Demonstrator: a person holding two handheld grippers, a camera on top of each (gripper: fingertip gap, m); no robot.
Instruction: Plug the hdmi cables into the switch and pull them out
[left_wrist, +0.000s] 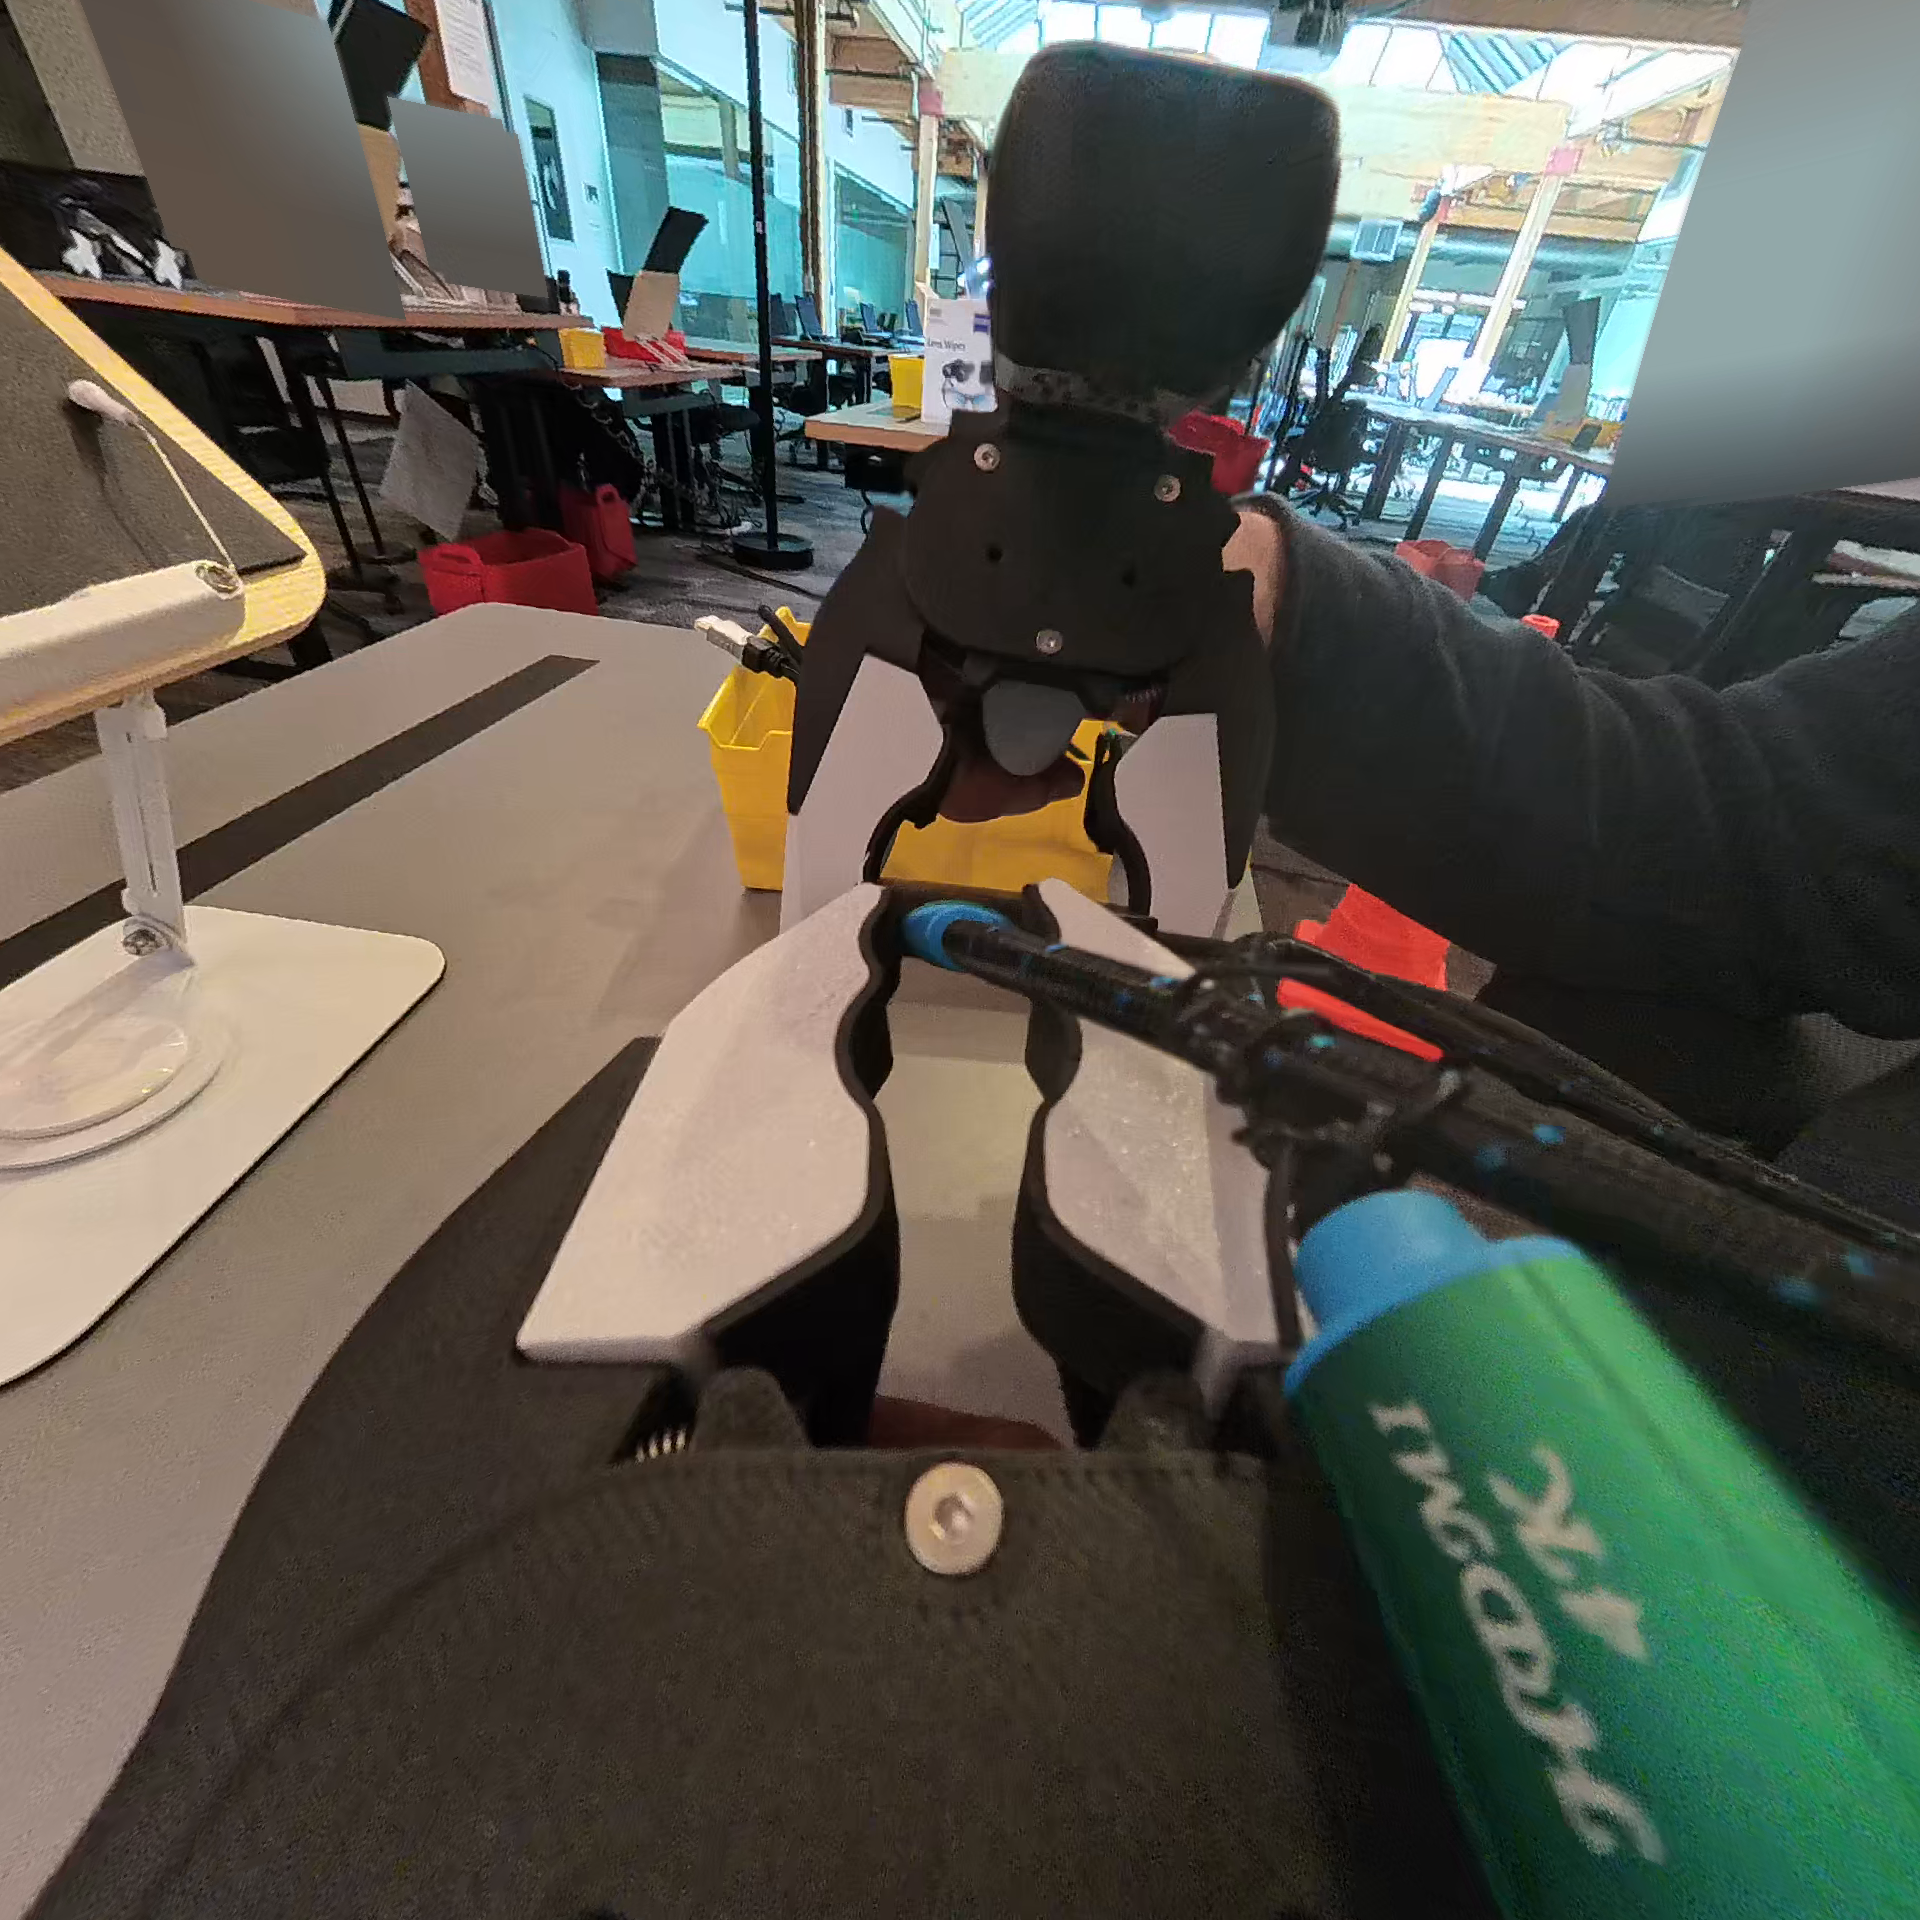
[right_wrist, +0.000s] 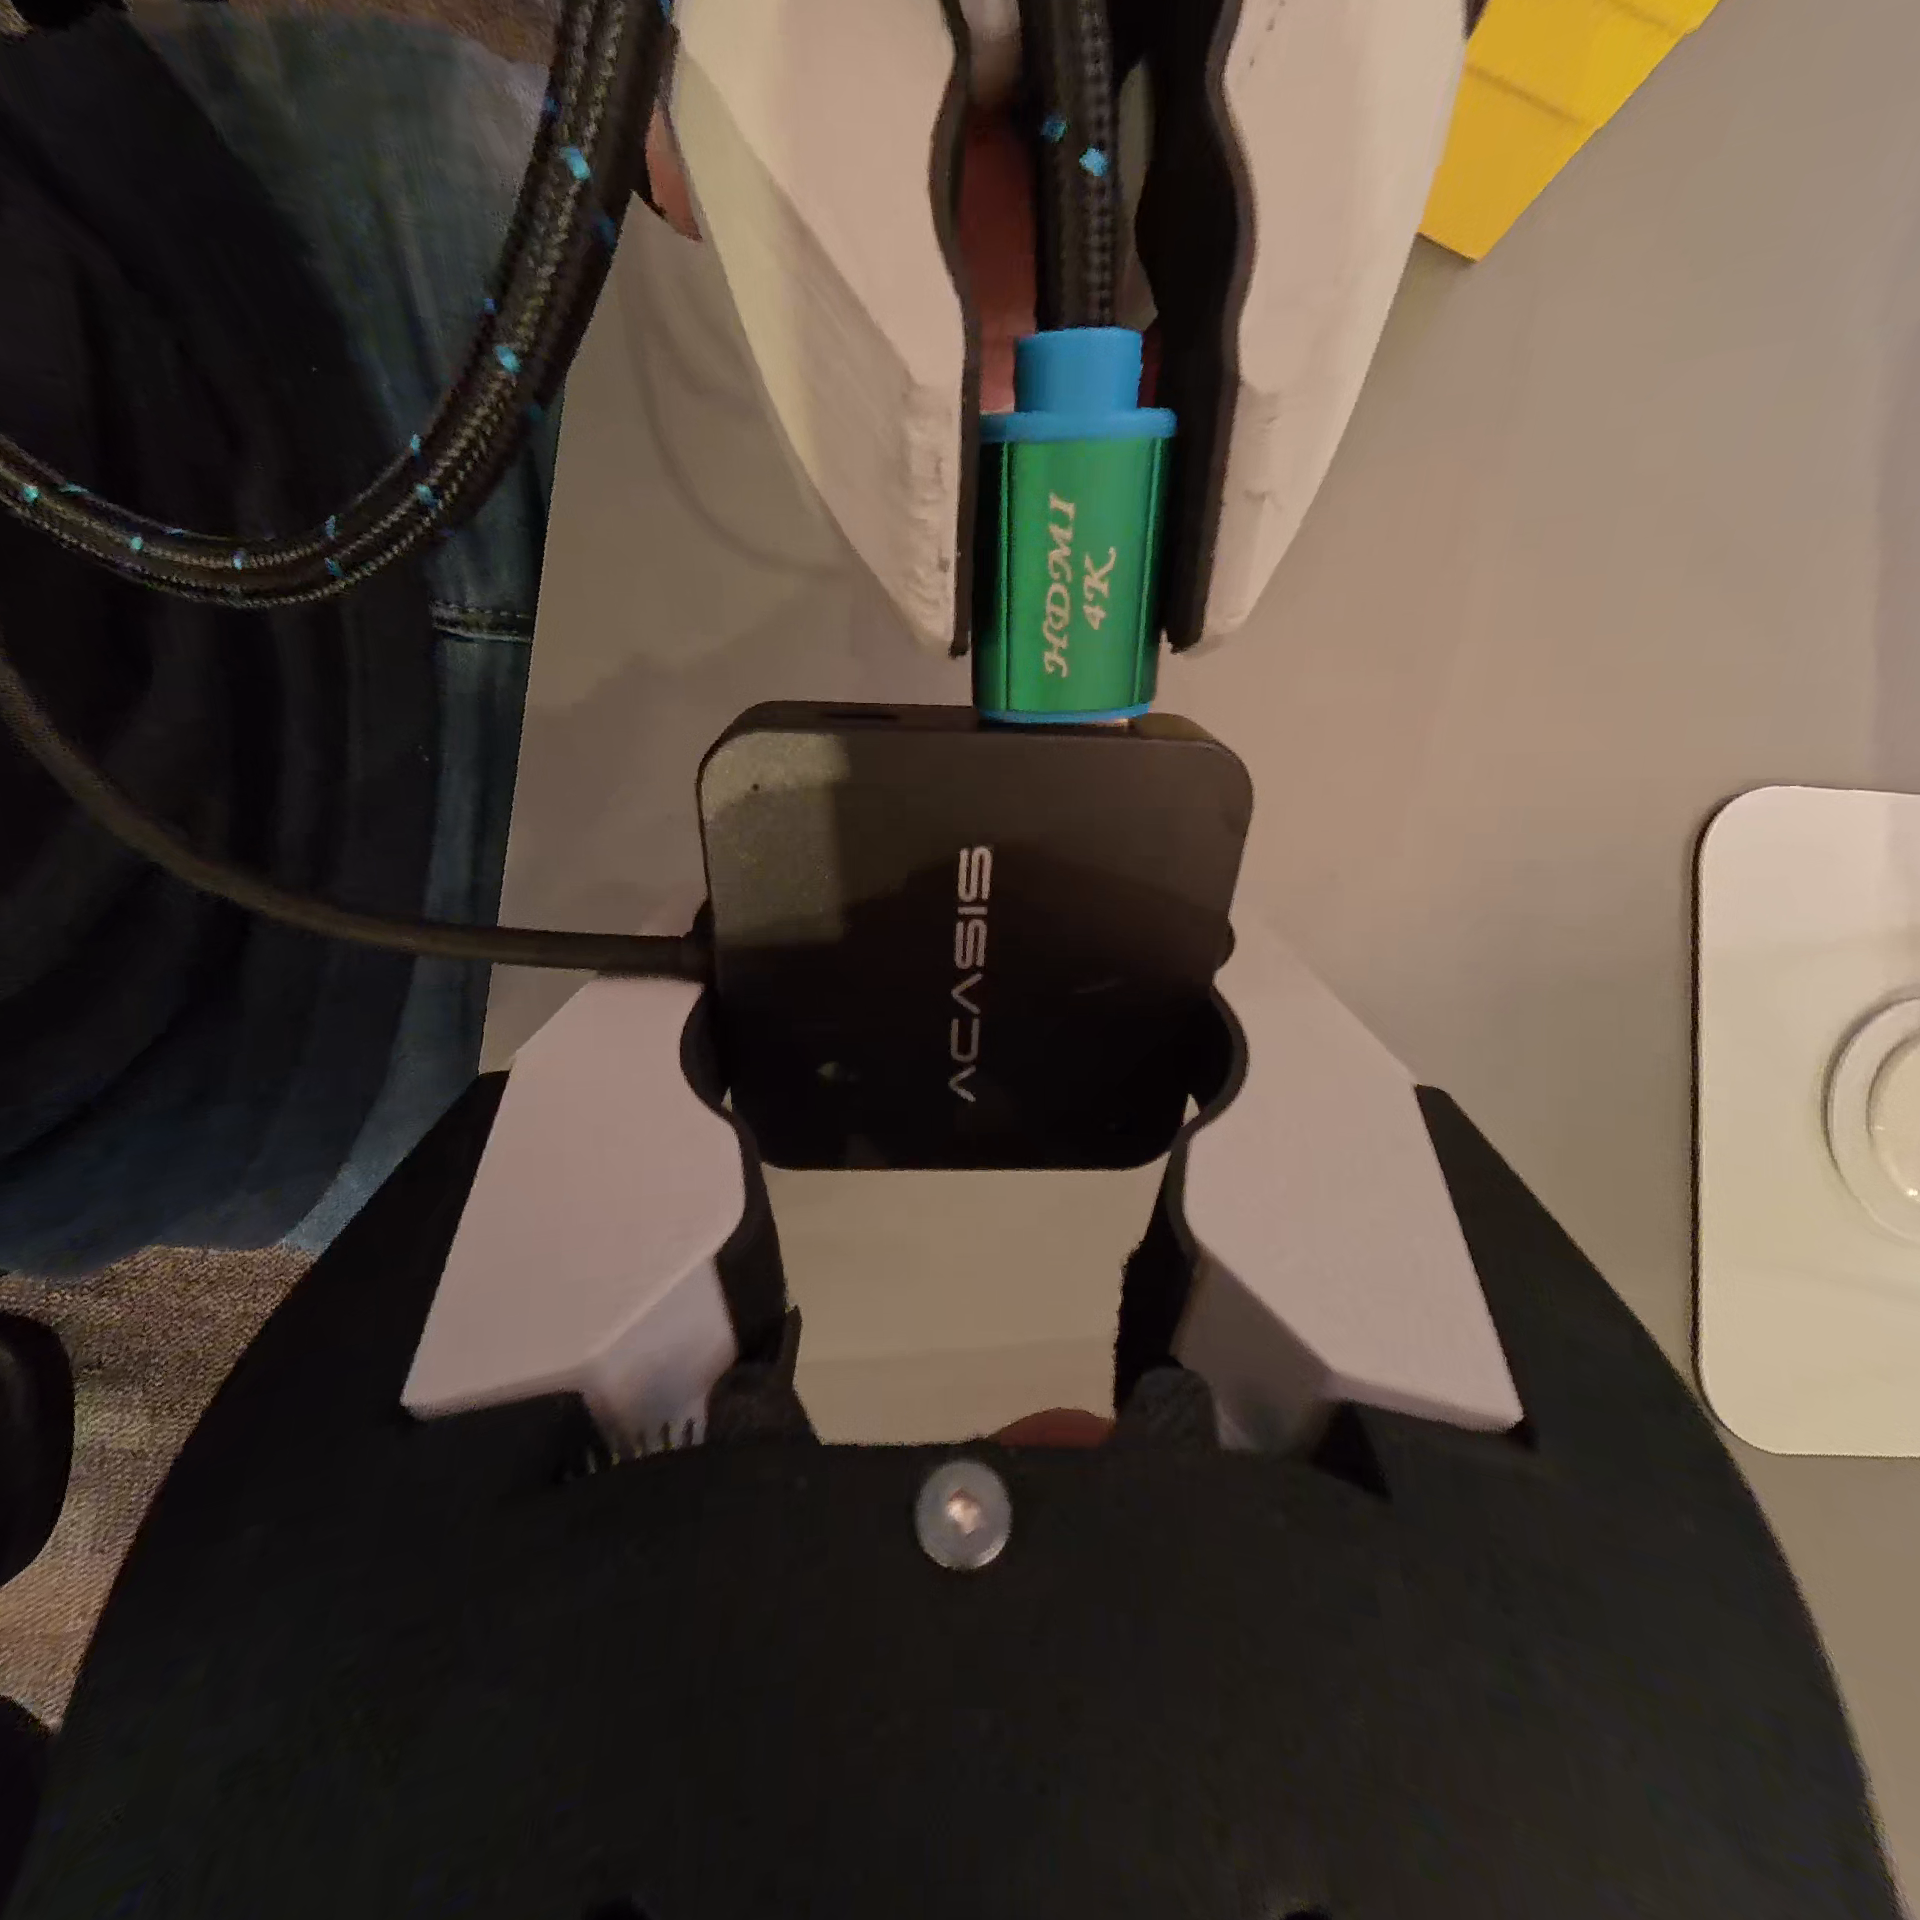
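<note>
While the right gripper (right_wrist: 966, 1049) clenched its white fingers (right_wrist: 582, 1174) on the near half of the switch (right_wrist: 971, 935), the left gripper (right_wrist: 1081, 623) opposite gripped a green plug (right_wrist: 1070, 571). The plug's long axis ran straight away from the right wrist camera, its tip meeting the switch's far edge and its blue collar (right_wrist: 1075, 390) pointing away. The switch was a flat, glossy black square with rounded corners, held over the grey surface (right_wrist: 1558, 623). A black braided cable (right_wrist: 1081, 156) flecked with blue trailed back between the left fingers.
</note>
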